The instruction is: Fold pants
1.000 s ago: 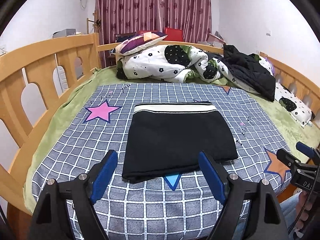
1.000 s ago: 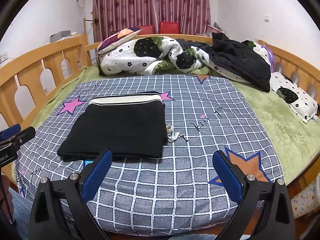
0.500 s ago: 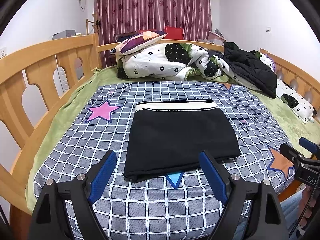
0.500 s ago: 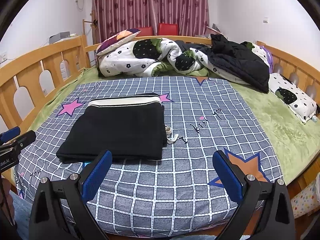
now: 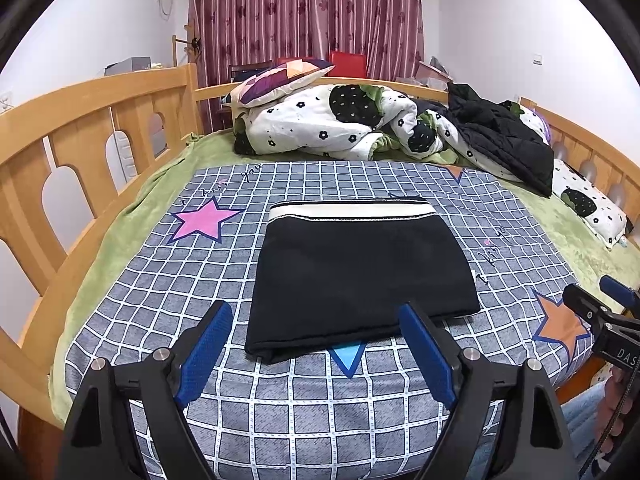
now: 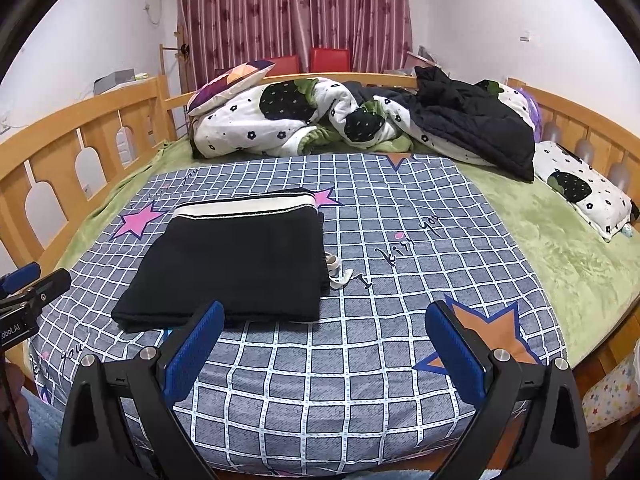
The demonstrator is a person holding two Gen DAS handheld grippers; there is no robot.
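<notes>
Pants point(image 5: 360, 268) folded flat on the checked sheet point(image 5: 304, 396), white waistband at the far edge.
Bed rail point(image 5: 80, 128) on the left, quilt point(image 5: 320, 128) heaped at the head. Left gripper point(image 5: 316, 344) and right gripper point(image 6: 324, 344) both spread wide, empty, hovering at the sheet's near edge.

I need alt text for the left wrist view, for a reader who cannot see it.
Black folded pants with a white waistband lie flat on a grey checked bedsheet. The open left gripper hovers near them, empty. A rumpled quilt lies beyond.
</notes>
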